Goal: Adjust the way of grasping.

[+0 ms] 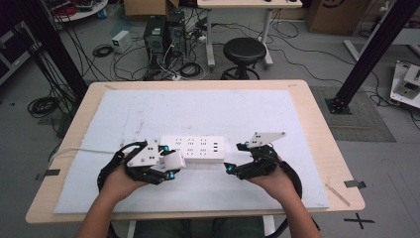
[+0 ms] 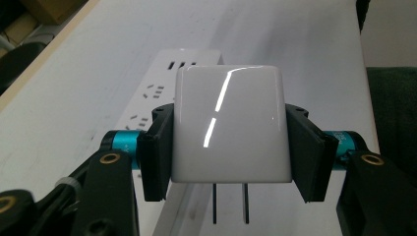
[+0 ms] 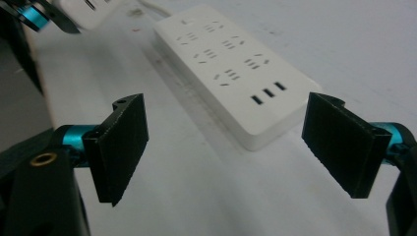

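Left gripper view puts my left gripper (image 2: 229,147) closest: its pads are clamped on the flat sides of a white plug adapter (image 2: 229,130), two prongs (image 2: 229,202) hanging bare beneath it. Just past the adapter, toward 12 o'clock, lies the white power strip (image 2: 162,88), flat on the white mat (image 1: 247,106) that covers the counter (image 1: 324,144).

In the right gripper view my right gripper (image 3: 241,142) hangs spread wide and empty, the strip's near end (image 3: 260,125) between its pads but farther on, untouched.

From the high view the adapter (image 1: 173,159) sits at the strip's (image 1: 193,148) 8 o'clock corner, my left gripper (image 1: 166,166) low beside it and my right gripper (image 1: 230,169) at the strip's 4 o'clock end.

My worry: nothing pins the strip, so pressing the prongs in could push it across the mat. The glossy adapter might also twist in the pads, so the prongs would meet the slots askew and jam or bend.

No containers are on the counter; the sockets I can see are all unfilled.
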Tool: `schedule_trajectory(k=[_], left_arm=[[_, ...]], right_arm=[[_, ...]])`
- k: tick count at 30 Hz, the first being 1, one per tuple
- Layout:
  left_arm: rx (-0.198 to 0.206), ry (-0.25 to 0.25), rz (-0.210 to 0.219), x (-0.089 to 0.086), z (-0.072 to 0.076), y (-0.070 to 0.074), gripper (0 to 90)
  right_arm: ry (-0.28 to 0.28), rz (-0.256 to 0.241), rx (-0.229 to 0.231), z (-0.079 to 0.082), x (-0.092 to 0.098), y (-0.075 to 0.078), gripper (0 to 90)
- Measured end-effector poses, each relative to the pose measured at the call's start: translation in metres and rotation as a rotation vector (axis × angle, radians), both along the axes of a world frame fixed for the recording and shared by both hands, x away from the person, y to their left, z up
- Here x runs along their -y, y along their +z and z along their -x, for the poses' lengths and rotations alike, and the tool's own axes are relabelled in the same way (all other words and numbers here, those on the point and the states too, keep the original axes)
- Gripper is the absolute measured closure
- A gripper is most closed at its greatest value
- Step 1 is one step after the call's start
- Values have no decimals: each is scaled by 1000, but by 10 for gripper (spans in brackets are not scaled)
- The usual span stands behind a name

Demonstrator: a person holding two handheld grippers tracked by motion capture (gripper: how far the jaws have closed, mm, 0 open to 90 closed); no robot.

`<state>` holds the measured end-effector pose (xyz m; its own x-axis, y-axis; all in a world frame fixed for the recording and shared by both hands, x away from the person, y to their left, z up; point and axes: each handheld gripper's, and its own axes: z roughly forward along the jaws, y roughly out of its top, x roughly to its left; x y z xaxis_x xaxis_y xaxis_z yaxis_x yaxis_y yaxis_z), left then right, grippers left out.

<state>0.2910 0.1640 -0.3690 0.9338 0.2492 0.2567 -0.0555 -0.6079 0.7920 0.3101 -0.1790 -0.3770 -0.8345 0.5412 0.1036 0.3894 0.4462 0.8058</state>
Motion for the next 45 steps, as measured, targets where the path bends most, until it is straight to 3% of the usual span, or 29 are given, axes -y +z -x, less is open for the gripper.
schedule_trajectory(k=[3, 6, 7, 11, 18, 24, 27, 28, 30, 31, 36, 37, 43, 45], left_arm=[[10, -27, 18, 6, 2, -1, 424], [42, -41, 25, 15, 4, -1, 424], [73, -44, 31, 21, 5, -1, 425], [133, -60, 16, 33, 10, -1, 425], [216, -72, -20, 46, 18, -5, 425], [256, -78, -31, 53, 20, -4, 425], [273, -81, -44, 56, 21, -3, 425], [281, -79, -42, 58, 22, -3, 425], [291, -77, -46, 59, 22, -3, 425], [302, -80, -44, 63, 24, -3, 425], [334, -99, -54, 67, 25, -1, 425], [357, -105, -58, 68, 26, 0, 425], [367, -106, -60, 71, 27, 0, 425], [367, -102, -60, 71, 27, 0, 425]], right_arm=[[21, -5, -22, 1, -9, -2, 179], [51, -50, -57, 2, -17, -3, 179], [59, -66, -67, 3, -19, -4, 179], [83, -153, -115, 3, -27, -7, 179], [95, -244, -190, 2, -33, -12, 179], [119, -304, -240, 3, -38, -14, 179], [120, -311, -258, 2, -40, -15, 179], [129, -336, -277, 1, -43, -16, 179], [129, -336, -277, 1, -43, -16, 179], [136, -377, -310, -2, -45, -18, 180], [153, -413, -358, -5, -49, -22, 189], [149, -414, -369, -6, -49, -23, 190], [178, -459, -402, -9, -50, -28, 400], [180, -462, -412, -9, -50, -29, 423]])
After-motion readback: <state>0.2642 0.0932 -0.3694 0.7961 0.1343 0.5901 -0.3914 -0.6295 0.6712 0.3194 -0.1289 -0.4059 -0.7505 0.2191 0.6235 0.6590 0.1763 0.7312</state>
